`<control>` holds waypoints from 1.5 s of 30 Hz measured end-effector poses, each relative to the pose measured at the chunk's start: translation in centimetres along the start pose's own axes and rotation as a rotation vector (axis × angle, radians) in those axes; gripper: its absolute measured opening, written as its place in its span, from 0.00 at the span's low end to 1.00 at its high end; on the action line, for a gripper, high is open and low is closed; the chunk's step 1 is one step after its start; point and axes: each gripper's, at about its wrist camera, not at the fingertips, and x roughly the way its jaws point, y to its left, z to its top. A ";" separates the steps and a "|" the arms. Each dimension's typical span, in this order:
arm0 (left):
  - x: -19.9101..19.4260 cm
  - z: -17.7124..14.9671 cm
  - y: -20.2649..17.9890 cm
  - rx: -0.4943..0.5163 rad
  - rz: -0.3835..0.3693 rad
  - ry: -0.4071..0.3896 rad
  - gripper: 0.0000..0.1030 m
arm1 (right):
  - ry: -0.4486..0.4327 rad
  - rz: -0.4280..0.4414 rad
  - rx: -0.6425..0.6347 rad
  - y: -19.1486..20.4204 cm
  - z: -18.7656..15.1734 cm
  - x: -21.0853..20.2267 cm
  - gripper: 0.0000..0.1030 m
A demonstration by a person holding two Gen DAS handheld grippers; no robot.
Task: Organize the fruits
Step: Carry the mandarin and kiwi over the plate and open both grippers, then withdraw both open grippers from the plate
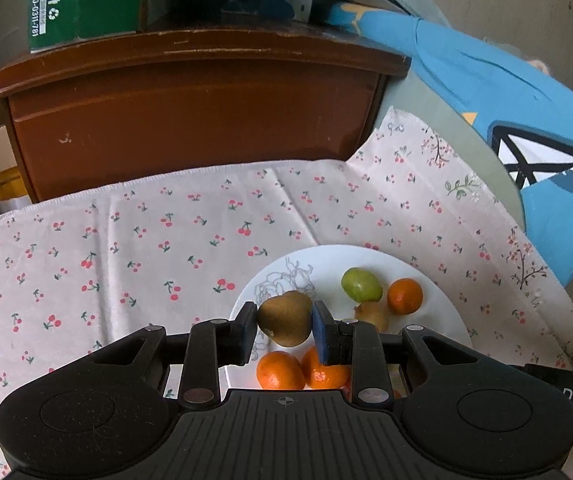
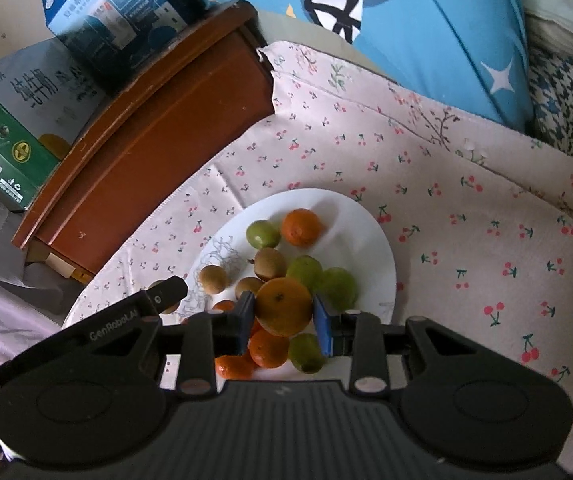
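The left gripper (image 1: 285, 322) is gripping 1 kiwi (image 1: 285, 319) above the plate (image 1: 438, 320). The right gripper (image 2: 284, 312) is gripping 1 orange (image 2: 283, 306)

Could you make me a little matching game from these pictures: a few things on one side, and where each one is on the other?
Things:
1. kiwi
2. big orange
3. white plate
4. green box

Places:
A. on top of the brown wooden cabinet
B. held in the right tool
C. on the cherry-print cloth
D. held in the left tool

Pairs: 1-D, 2-B, 3-C, 4-A
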 end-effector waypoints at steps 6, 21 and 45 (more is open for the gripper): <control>-0.1 0.1 -0.2 0.015 0.008 -0.003 0.27 | 0.002 -0.001 0.008 -0.1 0.1 0.4 0.33; -5.0 1.4 -0.2 0.028 0.079 -0.061 0.82 | -0.085 0.025 -0.022 0.1 1.2 -1.2 0.39; -8.0 -1.7 2.3 -0.025 0.247 0.086 0.88 | -0.060 -0.136 -0.291 4.1 -1.5 -2.5 0.75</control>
